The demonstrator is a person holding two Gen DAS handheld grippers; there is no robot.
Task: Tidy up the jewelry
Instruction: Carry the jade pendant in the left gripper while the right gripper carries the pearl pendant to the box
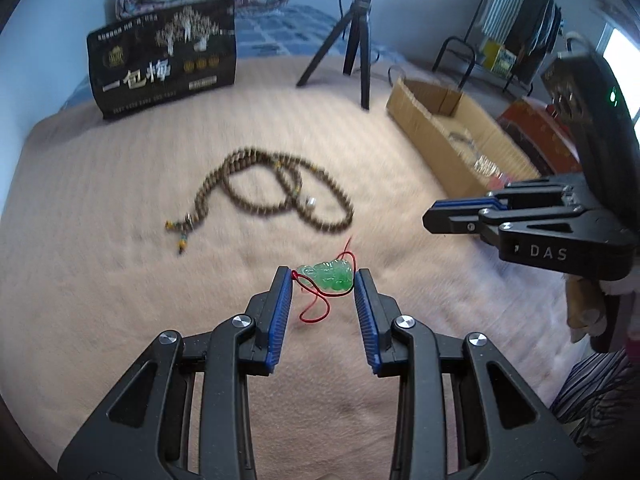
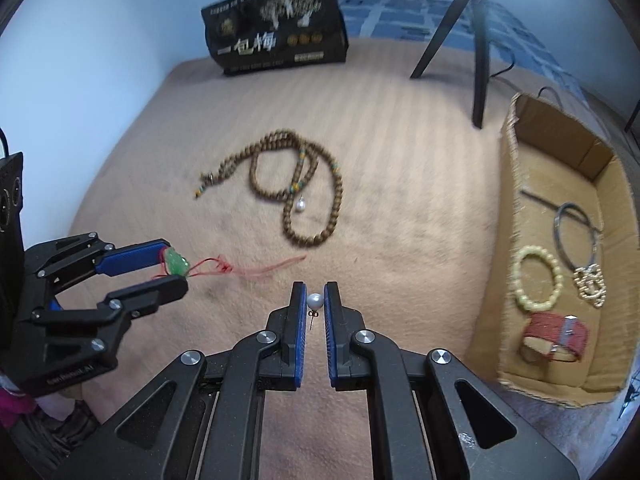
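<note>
My left fingers [image 1: 322,280] clamp jade pendant [image 1: 328,278], red cord [image 1: 316,312] dangling above blanket [image 1: 120,300]. Right fingers [image 2: 316,300] pinch pearl earring [image 2: 315,301]. Bead necklace [image 2: 296,196] beyond on blanket; box [image 2: 508,240] at right holds bracelets.

Glossy translucent green pendant [image 1: 329,277] on red cord [image 1: 316,312], wooden bead necklace [image 1: 276,192], matt corrugated cardboard box [image 2: 516,208], fuzzy beige blanket [image 1: 120,300].

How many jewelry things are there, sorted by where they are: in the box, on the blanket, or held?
In the brown cardboard box: 4
On the blanket, wooden bead necklace and loose white pearl piece: 2
Held, green jade pendant and white pearl earring: 2
Total: 8
</note>
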